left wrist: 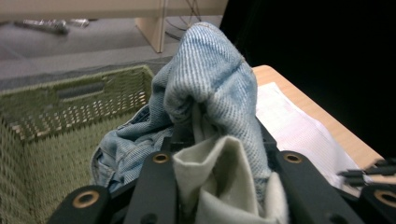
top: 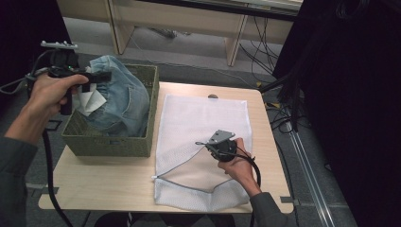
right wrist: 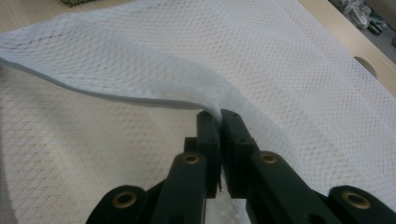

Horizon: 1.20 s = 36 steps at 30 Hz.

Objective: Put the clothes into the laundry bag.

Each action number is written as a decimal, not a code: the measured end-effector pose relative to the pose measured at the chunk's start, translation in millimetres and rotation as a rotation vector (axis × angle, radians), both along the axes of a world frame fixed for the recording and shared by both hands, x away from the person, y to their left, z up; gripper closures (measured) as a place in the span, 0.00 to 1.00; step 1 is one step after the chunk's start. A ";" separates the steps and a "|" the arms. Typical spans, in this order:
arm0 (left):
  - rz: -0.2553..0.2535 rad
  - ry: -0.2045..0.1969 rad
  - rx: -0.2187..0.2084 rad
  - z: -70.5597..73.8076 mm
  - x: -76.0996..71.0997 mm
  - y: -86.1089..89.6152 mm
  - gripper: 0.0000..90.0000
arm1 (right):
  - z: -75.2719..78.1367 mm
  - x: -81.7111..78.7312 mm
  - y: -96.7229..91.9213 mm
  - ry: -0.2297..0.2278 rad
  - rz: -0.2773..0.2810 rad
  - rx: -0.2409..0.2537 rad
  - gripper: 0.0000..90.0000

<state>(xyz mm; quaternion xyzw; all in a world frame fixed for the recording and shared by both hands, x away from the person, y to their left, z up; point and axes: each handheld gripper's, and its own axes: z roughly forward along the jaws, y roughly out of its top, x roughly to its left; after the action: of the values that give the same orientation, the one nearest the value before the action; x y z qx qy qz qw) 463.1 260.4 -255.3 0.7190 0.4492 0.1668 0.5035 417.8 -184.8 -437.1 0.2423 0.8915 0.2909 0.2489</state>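
the left tongs (top: 97, 78) are clamped on a bunch of denim jeans (top: 120, 97), raised above the green basket (top: 111, 144) with most of the fabric trailing inside it. the right tongs (right wrist: 219, 116) are clenched on the upper edge of the white mesh bag (top: 203, 113), holding its mouth open on the bench (top: 108, 182). risks: the hanging jeans may snag the basket rim and drag the basket; the thick fold may slip from the grip; the thin mesh edge may pull free, letting the mouth collapse.
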 end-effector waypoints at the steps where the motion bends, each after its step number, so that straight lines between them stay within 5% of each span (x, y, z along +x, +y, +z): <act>1: -0.014 -0.010 0.000 4.9 -4.6 -1.7 0.78 | 0.0 -0.1 0.0 0.005 0.000 0.000 0.97; 15: -0.236 -0.141 -0.083 75.2 -73.8 -25.2 0.78 | -0.2 0.4 0.4 -0.003 -0.002 -0.003 0.97; 24: -0.381 -0.148 -0.117 82.7 -109.4 -57.3 0.78 | 0.1 -0.7 -0.7 0.036 -0.014 0.032 0.97; 33: -0.428 -0.186 -0.207 92.9 -126.2 -52.6 0.78 | 0.4 0.2 -3.9 0.043 -0.036 0.043 0.97; 36: -0.438 -0.180 -0.196 91.6 -130.1 -54.7 0.77 | -1.0 1.8 -4.2 0.030 -0.022 0.044 0.97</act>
<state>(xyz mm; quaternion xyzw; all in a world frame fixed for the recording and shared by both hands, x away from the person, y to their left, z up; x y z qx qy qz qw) 333.1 205.7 -163.7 0.7290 0.2500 0.0727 0.6330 419.6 -189.0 -438.1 0.2619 0.8858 0.3038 0.2334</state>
